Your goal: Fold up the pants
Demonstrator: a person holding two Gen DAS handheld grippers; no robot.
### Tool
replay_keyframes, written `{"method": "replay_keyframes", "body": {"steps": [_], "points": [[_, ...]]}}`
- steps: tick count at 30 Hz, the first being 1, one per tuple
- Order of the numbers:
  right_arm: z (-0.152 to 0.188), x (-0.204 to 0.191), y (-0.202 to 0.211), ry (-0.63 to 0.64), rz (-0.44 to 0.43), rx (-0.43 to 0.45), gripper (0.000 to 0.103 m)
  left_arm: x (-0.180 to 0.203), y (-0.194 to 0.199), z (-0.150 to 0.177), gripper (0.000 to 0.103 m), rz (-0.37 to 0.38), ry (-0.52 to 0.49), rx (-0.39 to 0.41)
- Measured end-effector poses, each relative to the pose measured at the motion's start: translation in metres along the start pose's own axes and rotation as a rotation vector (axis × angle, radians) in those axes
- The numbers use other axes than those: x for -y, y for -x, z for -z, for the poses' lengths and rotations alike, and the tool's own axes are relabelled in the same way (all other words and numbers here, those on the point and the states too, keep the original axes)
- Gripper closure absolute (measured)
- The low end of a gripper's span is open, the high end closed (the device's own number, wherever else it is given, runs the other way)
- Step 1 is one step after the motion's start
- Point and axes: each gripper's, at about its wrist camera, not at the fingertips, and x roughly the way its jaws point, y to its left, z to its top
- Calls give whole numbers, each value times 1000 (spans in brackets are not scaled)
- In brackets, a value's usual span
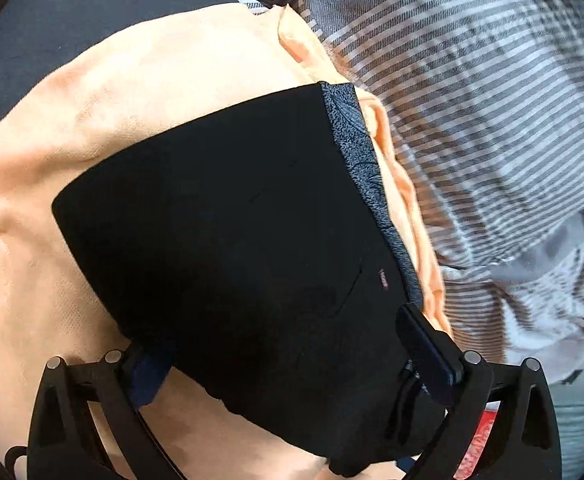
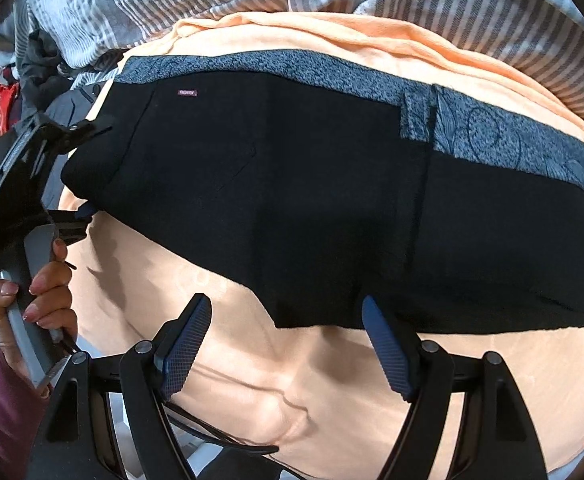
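The black pants lie folded on a peach blanket, their grey patterned waistband toward a striped bedcover. The left gripper stands wide, straddling one end of the pants, pads not pressing. The right gripper is spread at the pants' near edge, holding nothing. A hand grips the left tool's handle.

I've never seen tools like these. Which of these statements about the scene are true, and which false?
1. The pants are black with a grey patterned waistband. True.
2. They lie on a green sheet. False: on a peach blanket.
3. The right gripper is clamped shut. False: its jaws stand open, at the pants' edge.
4. A hand holds the left gripper. True.
5. The pants carry a small label. True.
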Motion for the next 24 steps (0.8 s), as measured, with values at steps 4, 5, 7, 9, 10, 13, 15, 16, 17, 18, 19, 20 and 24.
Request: {"method": "replay_keyframes", "body": {"steps": [4,5,7,9,10,13,15,16,17,18,19,20,24], "points": [[-9,3,11,-8,-10,24,22,12,1,3,29,-136,-14,27],[-14,5,18,-11,-15,36,22,15,2,4,53,-206,-38,32],[-23,7,28,-8,-22,51,22,20,4,7,67,-248,-80,35],[-38,7,42,6,-28,70,22,36,8,13,73,-301,-177,54],[-46,6,48,13,-36,77,22,48,10,19,73,-342,-249,73],[-80,-4,65,48,-78,67,22,85,10,42,73,-452,-463,132],[-102,-17,69,78,-119,33,21,97,8,50,76,-487,-528,149],[-115,-25,70,90,-138,13,21,102,6,53,76,-505,-555,157],[-128,-35,69,103,-158,-11,19,107,4,56,76,-521,-586,164],[-141,-47,66,117,-176,-43,18,110,3,58,76,-532,-607,168],[-149,-56,63,125,-186,-62,13,112,2,60,76,-542,-626,173],[-160,-70,58,141,-203,-91,8,114,1,63,76,-553,-647,177],[-191,-125,38,223,-233,-175,2,118,-1,68,76,-578,-695,186]]}}
